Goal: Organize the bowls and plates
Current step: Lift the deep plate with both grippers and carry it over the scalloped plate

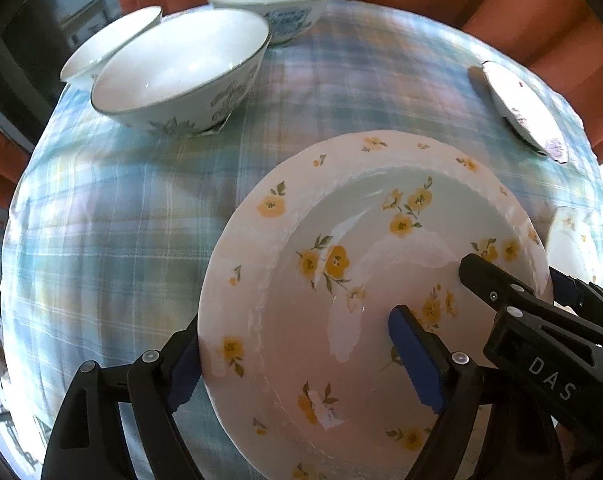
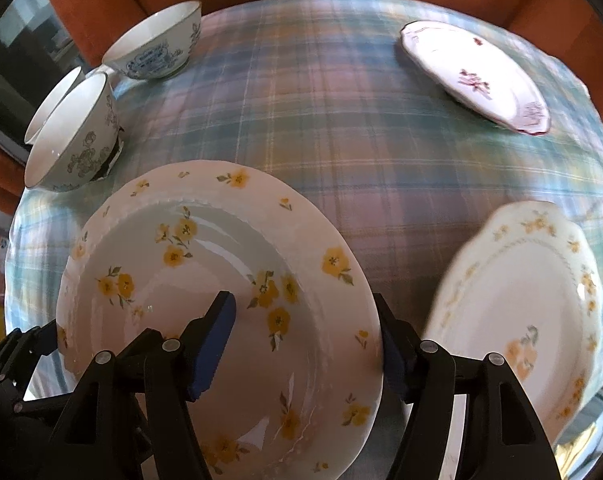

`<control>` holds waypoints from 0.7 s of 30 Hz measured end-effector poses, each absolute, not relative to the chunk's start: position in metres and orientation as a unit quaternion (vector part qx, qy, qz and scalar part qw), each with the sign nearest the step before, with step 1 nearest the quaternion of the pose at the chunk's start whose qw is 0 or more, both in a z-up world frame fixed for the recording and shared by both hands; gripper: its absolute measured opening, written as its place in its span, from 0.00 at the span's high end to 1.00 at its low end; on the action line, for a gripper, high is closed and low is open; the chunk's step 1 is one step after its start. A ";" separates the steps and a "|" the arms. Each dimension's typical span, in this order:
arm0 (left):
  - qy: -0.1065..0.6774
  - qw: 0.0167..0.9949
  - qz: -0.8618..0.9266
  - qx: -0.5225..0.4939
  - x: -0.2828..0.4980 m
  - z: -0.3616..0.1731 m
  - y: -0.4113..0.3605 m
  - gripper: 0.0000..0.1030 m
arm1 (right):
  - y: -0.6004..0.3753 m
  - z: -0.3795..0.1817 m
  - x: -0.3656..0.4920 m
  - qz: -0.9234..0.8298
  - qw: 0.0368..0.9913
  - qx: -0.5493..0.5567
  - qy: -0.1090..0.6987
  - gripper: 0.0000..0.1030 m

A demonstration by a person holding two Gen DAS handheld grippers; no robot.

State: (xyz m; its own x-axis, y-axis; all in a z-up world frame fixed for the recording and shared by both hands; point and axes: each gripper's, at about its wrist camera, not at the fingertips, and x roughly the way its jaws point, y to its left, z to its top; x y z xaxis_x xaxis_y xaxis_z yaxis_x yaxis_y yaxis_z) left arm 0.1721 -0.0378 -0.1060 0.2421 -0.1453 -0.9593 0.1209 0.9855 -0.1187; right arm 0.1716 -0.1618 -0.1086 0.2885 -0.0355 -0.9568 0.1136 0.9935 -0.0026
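Straddling opposite rims of the yellow-flowered plate [image 1: 341,280], left tongs [image 1: 297,364] and right tongs [image 2: 305,352] are both standing spread; uneven closing risks tipping it.

bright daylight, white glare streaks on the yellow-flower plate [image 1: 341,288], heavy fisheye bending with dark corners, slight motion blur on the tablecloth [image 2: 341,140].
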 end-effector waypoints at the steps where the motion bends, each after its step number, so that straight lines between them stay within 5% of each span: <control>1: 0.607 0.790 -0.090 -0.009 0.172 -0.103 -0.038 0.17 | -0.162 -0.103 0.169 -0.053 0.804 0.033 0.591 0.32; 21: 0.571 0.813 -0.113 0.014 0.139 -0.055 -0.075 0.17 | -0.187 -0.055 0.133 -0.101 0.832 0.060 0.542 0.32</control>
